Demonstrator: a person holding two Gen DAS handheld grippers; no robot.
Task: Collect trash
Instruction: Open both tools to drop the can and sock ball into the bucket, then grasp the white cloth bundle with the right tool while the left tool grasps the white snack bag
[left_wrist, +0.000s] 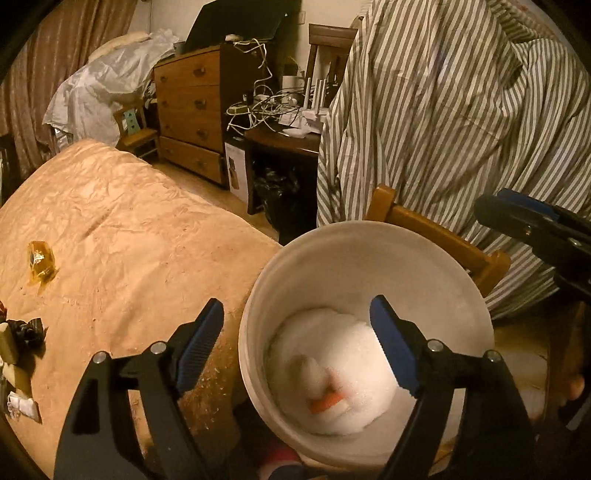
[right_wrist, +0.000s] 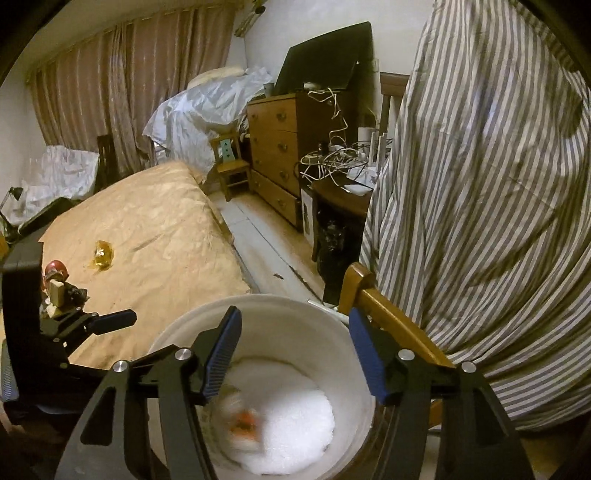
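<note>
The left gripper is spread wide with nothing between its blue-padded fingers, poised above the round white plastic bucket at the lower centre of its view. The right gripper is likewise spread and empty over the same bucket. A blurred white-and-orange piece of trash lies inside the bucket, on white padding, below and between the right fingers. A crumpled amber cellophane wrapper remains on the tan bedcover, far left.
</note>
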